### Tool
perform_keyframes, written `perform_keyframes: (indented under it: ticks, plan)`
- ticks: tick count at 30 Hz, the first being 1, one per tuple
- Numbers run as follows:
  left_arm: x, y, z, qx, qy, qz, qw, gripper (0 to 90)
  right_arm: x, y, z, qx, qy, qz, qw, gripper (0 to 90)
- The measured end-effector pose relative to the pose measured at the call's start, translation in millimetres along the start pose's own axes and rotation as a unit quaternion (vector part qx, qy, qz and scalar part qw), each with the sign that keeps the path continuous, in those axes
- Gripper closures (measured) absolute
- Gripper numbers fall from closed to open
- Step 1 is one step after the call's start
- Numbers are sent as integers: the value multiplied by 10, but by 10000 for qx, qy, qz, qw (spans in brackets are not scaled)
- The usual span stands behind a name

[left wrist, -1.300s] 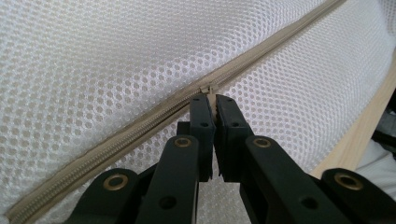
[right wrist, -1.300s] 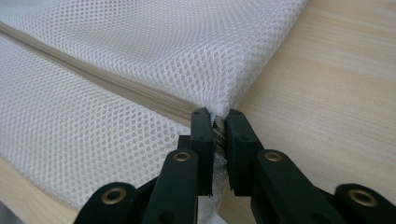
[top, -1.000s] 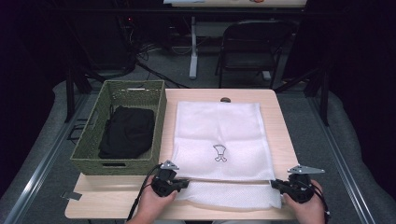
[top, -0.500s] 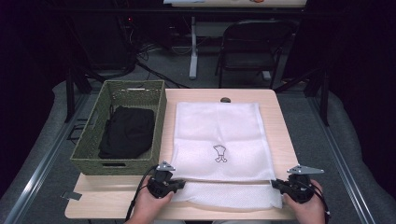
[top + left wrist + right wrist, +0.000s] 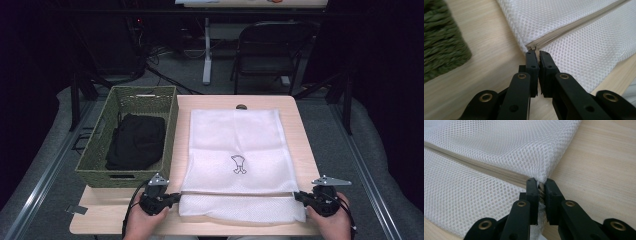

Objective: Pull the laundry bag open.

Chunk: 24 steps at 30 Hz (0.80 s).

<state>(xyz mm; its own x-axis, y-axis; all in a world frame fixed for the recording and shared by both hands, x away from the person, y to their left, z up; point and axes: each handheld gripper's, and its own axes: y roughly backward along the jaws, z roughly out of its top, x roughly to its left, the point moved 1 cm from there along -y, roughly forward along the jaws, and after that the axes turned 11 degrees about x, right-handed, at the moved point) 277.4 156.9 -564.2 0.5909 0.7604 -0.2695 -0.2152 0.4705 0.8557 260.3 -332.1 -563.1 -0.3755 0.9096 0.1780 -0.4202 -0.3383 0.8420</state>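
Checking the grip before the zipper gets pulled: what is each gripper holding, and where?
Right gripper pinches the mesh bag at its zipper-end corner. Left gripper is shut, holding nothing.

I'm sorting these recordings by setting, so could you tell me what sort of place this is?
Probably a lab or studio set up for recording, not a home: a small wooden table ringed by black curtains, cables on the floor, a folding chair, and another desk behind.

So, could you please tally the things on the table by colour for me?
White: 1, the mesh laundry bag
Green: 1, the woven basket
Black: 3, the folded cloth in the basket, the left gripper and the right gripper
Total: 5
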Motion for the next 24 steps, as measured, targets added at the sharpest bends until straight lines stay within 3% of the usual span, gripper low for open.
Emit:
perform_keyframes:
  ticks: [4, 6, 24]
  plan:
    - [15, 37, -30, 8, -39, 51, 10000, 874, 30, -6, 6, 1, 67, 3, 10000, 832]
    - [37, 39, -47, -1, 41, -10, 10000, 874, 29, -8, 8, 11, 57, 40, 10000, 832]
    - [73, 72, -158, 68, 103, -93, 9999, 868, 73, -40, -15, 72, 110, 254, 9996, 822]
